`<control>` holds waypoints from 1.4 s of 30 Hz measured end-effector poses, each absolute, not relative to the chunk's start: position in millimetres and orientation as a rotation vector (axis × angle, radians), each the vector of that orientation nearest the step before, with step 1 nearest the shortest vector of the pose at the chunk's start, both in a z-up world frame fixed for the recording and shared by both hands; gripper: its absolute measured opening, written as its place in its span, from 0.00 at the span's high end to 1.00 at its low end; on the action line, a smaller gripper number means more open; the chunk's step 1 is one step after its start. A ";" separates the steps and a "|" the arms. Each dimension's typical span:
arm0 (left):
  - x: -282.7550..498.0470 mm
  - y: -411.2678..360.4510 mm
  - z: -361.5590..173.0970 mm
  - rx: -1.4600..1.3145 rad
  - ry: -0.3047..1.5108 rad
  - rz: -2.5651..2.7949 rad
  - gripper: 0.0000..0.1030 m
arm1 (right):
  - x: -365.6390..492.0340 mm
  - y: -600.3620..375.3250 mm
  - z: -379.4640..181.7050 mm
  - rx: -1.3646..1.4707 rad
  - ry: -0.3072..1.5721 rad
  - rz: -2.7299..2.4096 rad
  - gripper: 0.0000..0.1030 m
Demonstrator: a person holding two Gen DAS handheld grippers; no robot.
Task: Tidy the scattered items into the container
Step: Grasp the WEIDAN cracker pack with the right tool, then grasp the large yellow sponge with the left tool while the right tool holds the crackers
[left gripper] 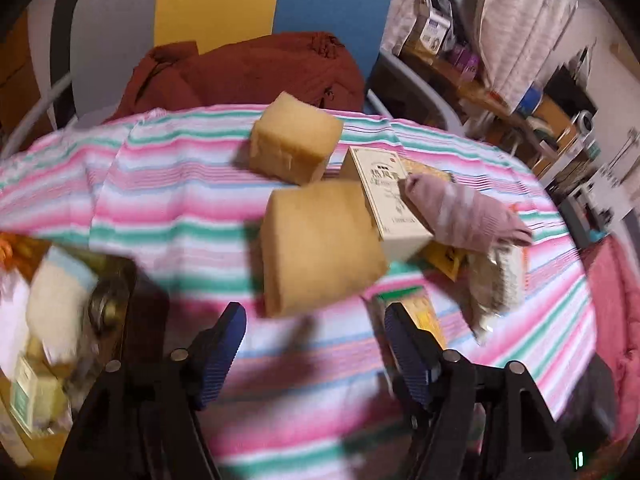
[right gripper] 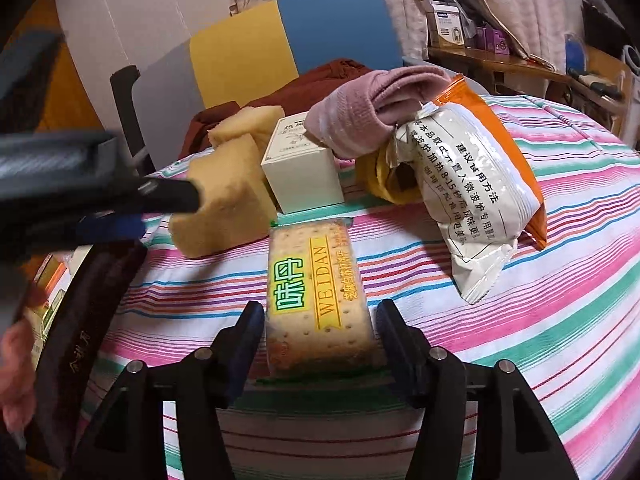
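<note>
In the right wrist view a cracker packet (right gripper: 316, 300) with a green and yellow label lies lengthwise on the striped cloth (right gripper: 520, 340). My right gripper (right gripper: 318, 324) is shut on its near end, with a pad against each long side. My left gripper (left gripper: 314, 320) is open and holds nothing, hovering just short of the near yellow sponge (left gripper: 320, 248). It also shows blurred as the left gripper (right gripper: 120, 200) in the right wrist view. A second sponge (left gripper: 294, 142), a cream box (left gripper: 384, 196), a pink sock (left gripper: 464, 212) and a white and orange snack bag (right gripper: 472, 184) are bunched beyond. The dark container (left gripper: 136, 292) stands at the left.
The container's dark wall (right gripper: 80, 320) with gold writing runs along the cloth's left side, and several items lie inside it. A hand (right gripper: 16, 360) shows at the left edge. A chair (left gripper: 280, 8) with a red garment (left gripper: 248, 68) stands behind the table.
</note>
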State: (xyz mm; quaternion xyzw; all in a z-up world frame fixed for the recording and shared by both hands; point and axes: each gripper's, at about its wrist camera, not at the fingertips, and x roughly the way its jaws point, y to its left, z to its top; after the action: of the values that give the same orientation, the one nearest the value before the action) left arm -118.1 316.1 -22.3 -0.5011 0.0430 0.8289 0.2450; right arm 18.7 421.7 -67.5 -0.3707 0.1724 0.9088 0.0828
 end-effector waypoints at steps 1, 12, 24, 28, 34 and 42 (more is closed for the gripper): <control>-120.2 319.9 -22.4 -1.362 0.118 2.264 0.29 | 18.2 421.6 -67.8 -1.104 0.516 2.715 0.40; -145.1 336.4 -54.2 -1.439 0.147 2.200 0.23 | 15.5 411.8 -71.1 -1.103 0.463 2.726 0.34; -138.3 317.6 -63.2 -1.440 0.087 2.108 0.31 | 7.2 398.8 -72.5 -1.116 0.357 2.696 0.35; -136.3 303.7 -62.0 -1.474 0.005 2.102 0.34 | 5.6 406.3 -72.3 -1.111 0.361 2.694 0.36; -117.6 285.1 -61.3 -1.494 -0.049 2.070 0.34 | 8.3 408.2 -71.5 -1.110 0.350 2.686 0.38; -77.6 264.2 -57.9 -1.493 -0.050 2.021 0.34 | 13.4 418.6 -68.7 -1.084 0.406 2.667 0.50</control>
State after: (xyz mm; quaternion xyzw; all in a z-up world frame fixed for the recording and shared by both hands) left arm -77.6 264.2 -57.9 -0.5651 -0.0189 0.7647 0.3090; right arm 13.4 418.6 -68.7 -0.3704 0.1387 0.9110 0.1167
